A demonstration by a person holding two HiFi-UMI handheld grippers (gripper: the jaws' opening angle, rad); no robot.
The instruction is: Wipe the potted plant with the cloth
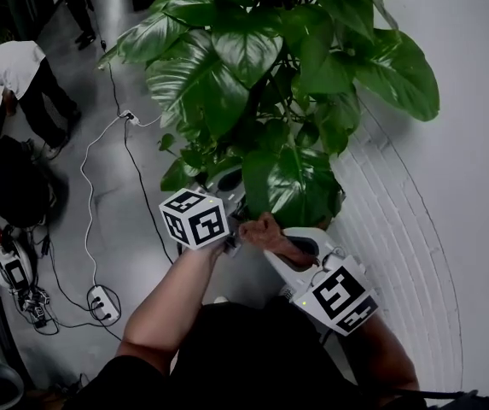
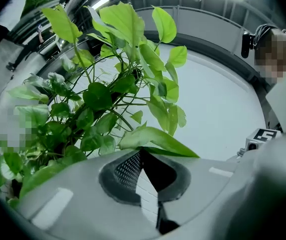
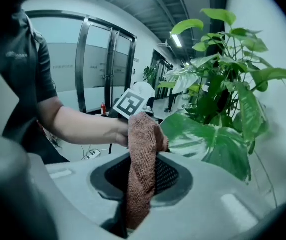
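Wall [image 1: 474, 186], glossy leaf [image 2: 157, 140] between left fingers [image 2: 73, 194]; cloth [image 3: 143, 164] between right fingers [image 3: 222, 199]

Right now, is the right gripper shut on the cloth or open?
Shut: the right gripper clamps the cloth, bunched up between its jaws.

cloth [image 3: 142, 169] nubby terry weave, matt; plant leaves [image 1: 244, 49] glossy, smooth; floor [image 1: 120, 229] polished sheen

Leaves [image 1: 253, 49] crowd ahead; wall [image 1: 474, 186] probably hems right.
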